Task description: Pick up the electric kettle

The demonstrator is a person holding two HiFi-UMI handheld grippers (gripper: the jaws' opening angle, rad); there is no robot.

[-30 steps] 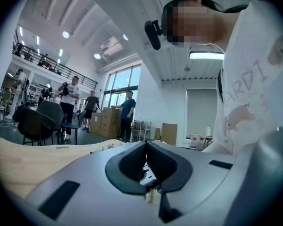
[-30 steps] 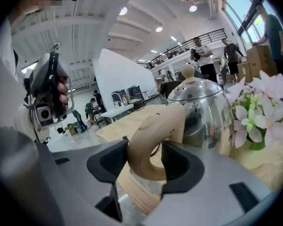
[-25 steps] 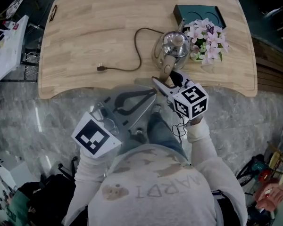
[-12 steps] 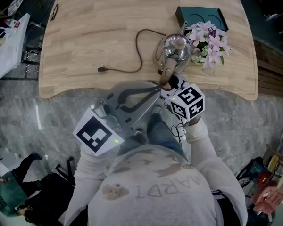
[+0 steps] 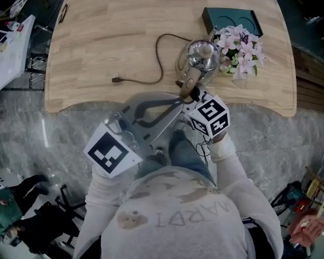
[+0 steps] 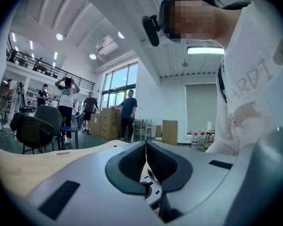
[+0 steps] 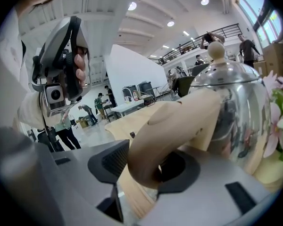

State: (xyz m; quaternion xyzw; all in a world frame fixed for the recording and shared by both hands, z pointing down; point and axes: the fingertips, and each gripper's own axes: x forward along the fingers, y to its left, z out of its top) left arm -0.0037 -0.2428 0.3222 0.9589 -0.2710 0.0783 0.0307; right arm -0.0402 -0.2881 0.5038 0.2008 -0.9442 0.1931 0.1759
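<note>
right tool (image 7: 146, 165) is clenched on the tan handle (image 7: 179, 121) of the electric kettle (image 5: 201, 55), one pad on each side. the kettle stands on the tabletop (image 5: 108, 36) near its front edge, just beside pink flowers (image 5: 238, 47). left tool (image 6: 145, 161) is pressed together, empty.

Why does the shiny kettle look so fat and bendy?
Right gripper view: the wide-angle lens bulges the kettle and its tan handle, and the corners go dark; its steel shows reflections. Head view: the kettle is small, with a glint. Left gripper view: a mosaic patch hides a face.
</note>
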